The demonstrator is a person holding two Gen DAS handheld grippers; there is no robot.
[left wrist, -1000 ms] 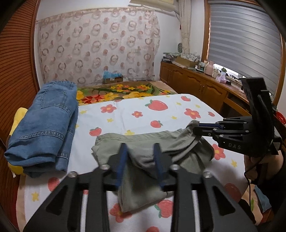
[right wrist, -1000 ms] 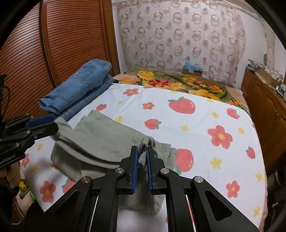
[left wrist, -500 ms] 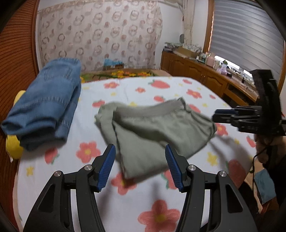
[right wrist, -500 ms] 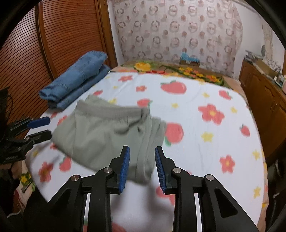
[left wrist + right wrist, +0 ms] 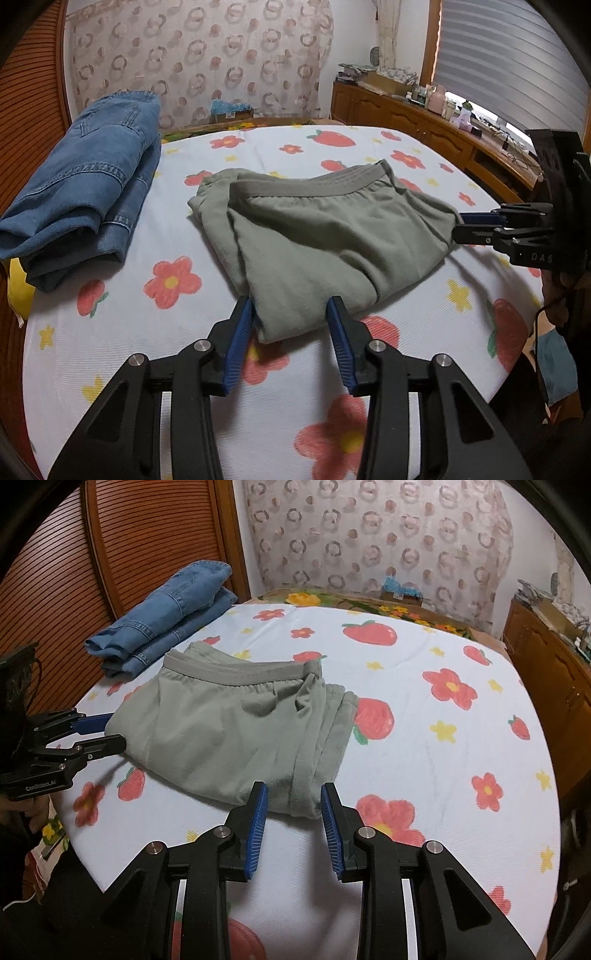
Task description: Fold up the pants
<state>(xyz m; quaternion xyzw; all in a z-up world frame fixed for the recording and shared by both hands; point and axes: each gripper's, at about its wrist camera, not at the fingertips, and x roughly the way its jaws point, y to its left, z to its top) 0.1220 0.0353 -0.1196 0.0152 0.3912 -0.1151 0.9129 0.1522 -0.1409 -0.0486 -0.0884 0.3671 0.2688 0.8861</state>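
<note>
2 grippers spread open, gripping nothing. Left gripper (image 5: 290, 310) low over the sheet, blue pads either side of the near corner of the green pants (image 5: 325, 240), not clamped on it. Right gripper (image 5: 290, 797) likewise parted, framing the near folded edge of the same pants (image 5: 240, 734). Pants folded flat into a rough rectangle on the strawberry-and-flower bedsheet (image 5: 110, 332), waistband along the far side, layered leg edges along the right side in the right wrist view. Folded blue jeans (image 5: 81, 192) just beside the pants on the left, apart from them, next to the slatted wooden doors (image 5: 110, 554). Wooden cabinet (image 5: 406, 118) along the right wall.
</note>
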